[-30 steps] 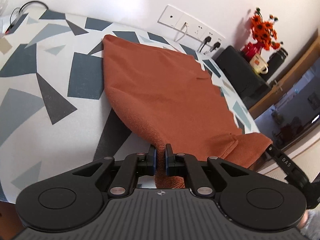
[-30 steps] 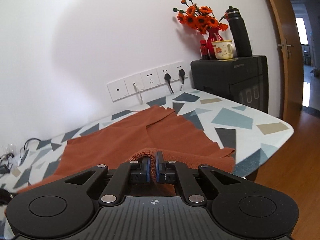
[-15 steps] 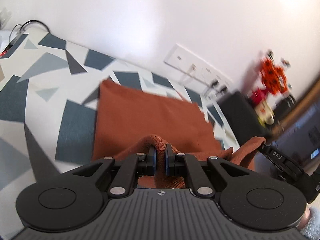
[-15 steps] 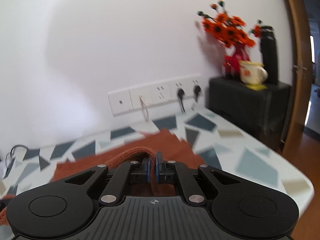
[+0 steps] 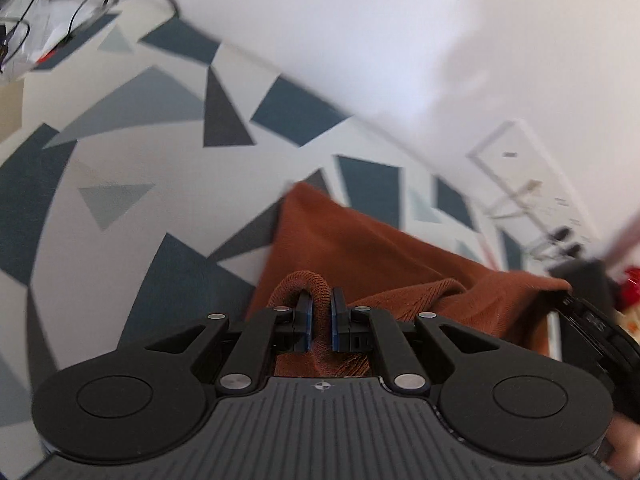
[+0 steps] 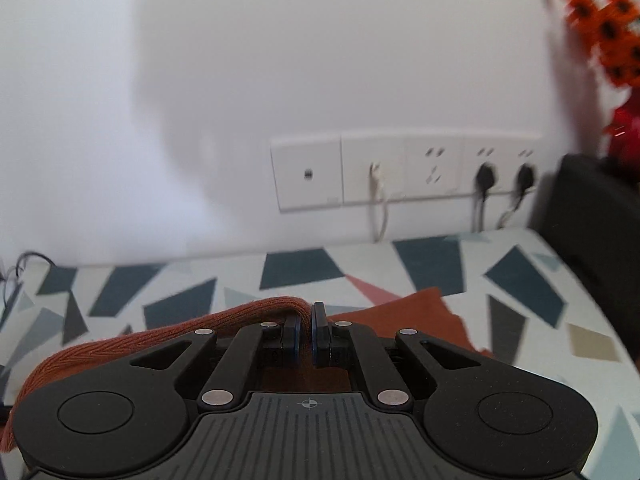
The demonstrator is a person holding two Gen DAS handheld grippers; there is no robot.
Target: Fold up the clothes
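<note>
Rust-orange knitted cloth [image 5: 360, 248] lies on a surface [image 5: 132, 152] covered in a white pattern with blue and grey triangles, set against a white wall. The left hand-held gripper [image 5: 320, 312] has its two fingers closed almost together on a rolled edge of the cloth, which loops up over the fingertips; the rest of the cloth spreads flat beyond it toward the wall. At the right edge of the left view, the other black tool holds another raised corner of the same cloth. In the right view, the right hand-held gripper [image 6: 306, 330] is likewise clamped on a thick fold of the cloth [image 6: 180, 332], which trails off to the left, while a flat part lies on the surface [image 6: 520, 280] just past the fingers. On the wall behind sits a row of white sockets [image 6: 404, 172] with two black plugs [image 6: 486, 174] and a white cable [image 6: 378, 200]. Blurred orange flowers [image 6: 612, 36] show at the far right.
</note>
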